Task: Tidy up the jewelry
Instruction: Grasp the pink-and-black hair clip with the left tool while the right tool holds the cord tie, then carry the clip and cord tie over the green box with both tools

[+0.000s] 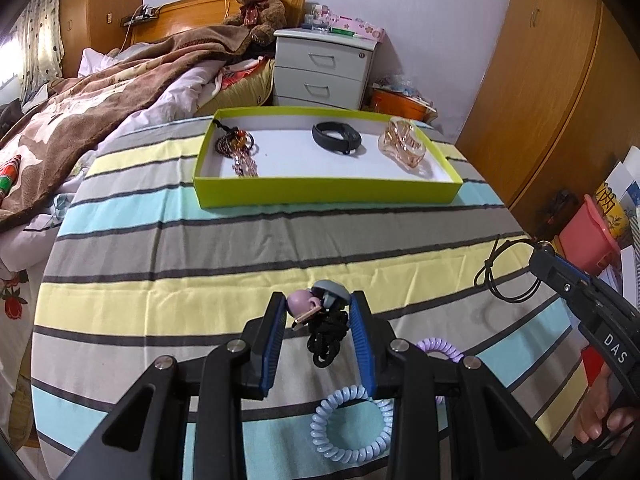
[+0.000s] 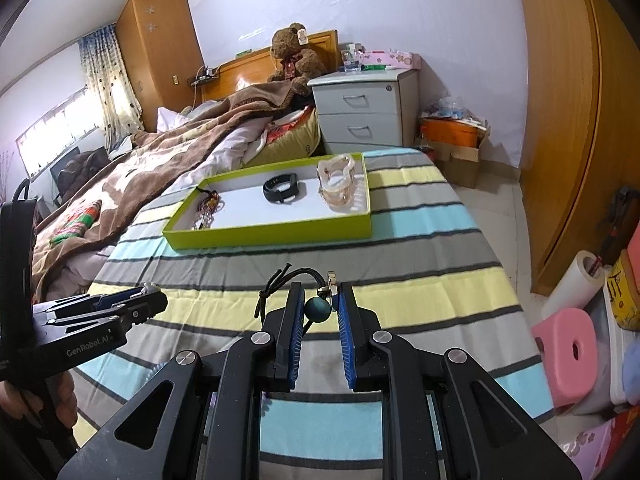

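Three pieces are already laid in the green tray (image 1: 328, 191) at the far end of the striped bench (image 1: 240, 252): a beaded tassel piece (image 1: 237, 148) at its left, a black band (image 1: 337, 138) in the middle and a translucent hair claw clip (image 1: 404, 146) at its right, each well apart from the others. Beyond the tray a white nightstand (image 1: 324, 68) is seen, with a teddy bear (image 1: 260, 4) beside it on the bed, and a brown blanket (image 1: 100, 92) is heaped to the left. A wooden wardrobe (image 2: 560, 120) closes the right side, and a pink stool (image 2: 568, 356) stands on the floor near it.

The left claw (image 1: 319, 308) is closed to a narrow gap on a black cord ornament (image 1: 316, 300), gripped at its lilac and grey bead tops, the braided cord hanging between the pads above the cloth. A blue spiral hair tie (image 1: 352, 424) lies on the bench just under this claw, partly covered by its frame; a lilac spiral tie (image 1: 440, 350) is mostly hidden behind the right finger.

The right claw (image 2: 318, 300) is closed to a narrow gap around a teal-bead cord necklace (image 2: 318, 308), whose black loop and knot trail to the left over the bench. A small metal fitting beside the bead is too small to identify.
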Available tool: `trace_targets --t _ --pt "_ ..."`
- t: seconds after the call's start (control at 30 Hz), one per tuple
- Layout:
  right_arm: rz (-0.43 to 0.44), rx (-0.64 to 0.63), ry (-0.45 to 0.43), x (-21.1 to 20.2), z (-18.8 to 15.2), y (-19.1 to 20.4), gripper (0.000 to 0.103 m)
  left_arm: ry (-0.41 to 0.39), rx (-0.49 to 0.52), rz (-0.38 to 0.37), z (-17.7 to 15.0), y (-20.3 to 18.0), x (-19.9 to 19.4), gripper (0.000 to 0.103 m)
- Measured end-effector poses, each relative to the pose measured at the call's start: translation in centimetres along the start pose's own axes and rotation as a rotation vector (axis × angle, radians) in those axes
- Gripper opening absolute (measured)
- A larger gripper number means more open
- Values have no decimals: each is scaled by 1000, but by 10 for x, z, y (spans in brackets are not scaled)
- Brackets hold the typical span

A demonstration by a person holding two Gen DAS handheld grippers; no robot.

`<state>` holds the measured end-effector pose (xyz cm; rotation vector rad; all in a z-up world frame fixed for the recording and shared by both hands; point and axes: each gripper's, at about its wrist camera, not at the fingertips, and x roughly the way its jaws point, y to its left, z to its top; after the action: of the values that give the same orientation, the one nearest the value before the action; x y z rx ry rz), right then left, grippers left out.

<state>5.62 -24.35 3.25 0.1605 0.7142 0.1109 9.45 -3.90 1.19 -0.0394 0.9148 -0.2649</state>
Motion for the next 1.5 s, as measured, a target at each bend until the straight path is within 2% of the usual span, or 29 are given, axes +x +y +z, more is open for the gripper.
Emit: trace_targets --t 0.7,1.1,1.5 --pt "0 -46 -24 25 48 22 17 -88 -34 15 58 35 -8 34" --pt "-3 -72 -23 56 78 32 17 -92 -46 -9 93 43 13 34" --pt "-17 -74 40 106 97 31 17 -64 -53 -26 125 46 48 34"
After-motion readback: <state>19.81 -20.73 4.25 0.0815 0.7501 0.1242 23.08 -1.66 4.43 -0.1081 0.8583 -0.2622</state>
